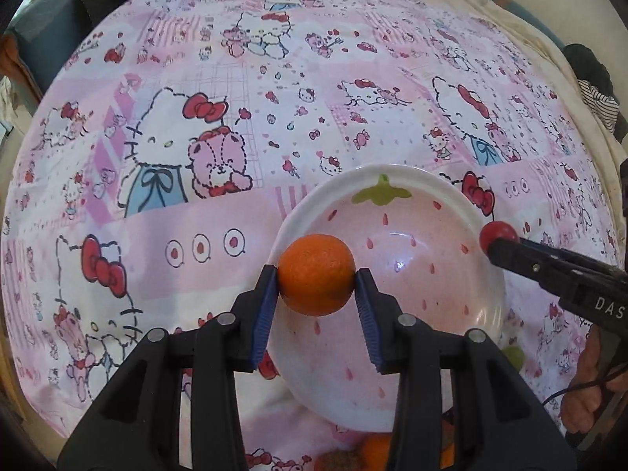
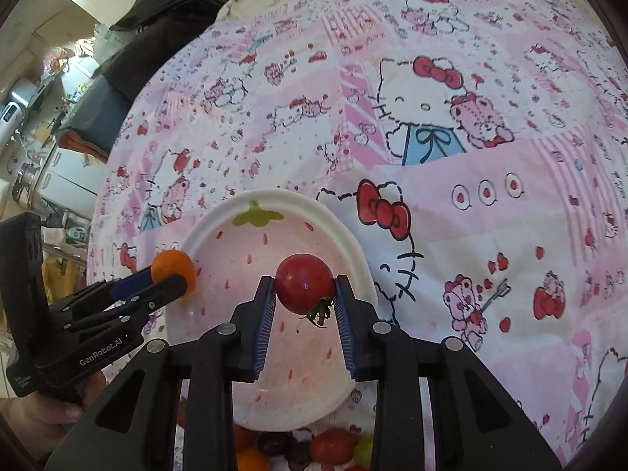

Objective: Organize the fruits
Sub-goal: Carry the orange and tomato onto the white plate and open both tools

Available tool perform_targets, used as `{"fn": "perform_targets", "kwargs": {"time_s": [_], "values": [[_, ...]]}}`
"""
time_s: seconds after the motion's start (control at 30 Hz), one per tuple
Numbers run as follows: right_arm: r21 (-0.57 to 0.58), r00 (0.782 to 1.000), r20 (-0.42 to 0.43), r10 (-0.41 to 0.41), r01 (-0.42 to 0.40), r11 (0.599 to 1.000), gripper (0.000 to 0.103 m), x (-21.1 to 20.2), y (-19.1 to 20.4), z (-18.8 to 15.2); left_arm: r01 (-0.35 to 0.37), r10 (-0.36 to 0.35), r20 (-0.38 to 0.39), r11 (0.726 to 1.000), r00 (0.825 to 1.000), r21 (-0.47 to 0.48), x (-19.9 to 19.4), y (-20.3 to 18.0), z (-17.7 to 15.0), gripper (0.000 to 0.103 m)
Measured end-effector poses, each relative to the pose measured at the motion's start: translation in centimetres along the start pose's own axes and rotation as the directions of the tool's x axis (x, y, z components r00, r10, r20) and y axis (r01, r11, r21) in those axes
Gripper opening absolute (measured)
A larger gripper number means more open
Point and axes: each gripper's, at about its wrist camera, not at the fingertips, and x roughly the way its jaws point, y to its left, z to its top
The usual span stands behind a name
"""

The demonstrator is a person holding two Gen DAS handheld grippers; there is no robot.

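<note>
Tongs on both sides are loaded: left gripper (image 1: 317,274) clamps a tangerine (image 1: 316,274), right gripper (image 2: 304,288) a cherry tomato (image 2: 304,288), both above the strawberry-print plate (image 2: 274,200). Plate holds nothing yet; more fruit (image 2: 333,447) lies heaped just beside its near rim.

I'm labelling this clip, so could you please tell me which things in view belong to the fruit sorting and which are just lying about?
Part of the job:
- orange, in the left gripper
- red tomato, in the right gripper
- strawberry-print plate
- remaining fruit pile at the near edge

Just lying about:
- cartoon-cat tablecloth
- dark clothing
- kitchen clutter
</note>
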Motion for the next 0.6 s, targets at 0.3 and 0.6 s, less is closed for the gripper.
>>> {"fn": "perform_targets", "kwargs": {"time_s": [0.3, 0.6], "values": [[0.068, 0.999, -0.045, 0.001, 0.002, 0.998, 0.032, 1.5, -0.9, 0.0, 0.013, -0.013, -0.019, 1.0, 1.0, 0.017, 1.0, -0.7, -0.2, 0.037], [0.052, 0.999, -0.049, 0.009, -0.006, 0.999, 0.036, 2.0, -0.6, 0.1, 0.004, -0.005, 0.02, 0.999, 1.0, 0.053, 0.3, -1.4, 0.0, 0.059]]}}
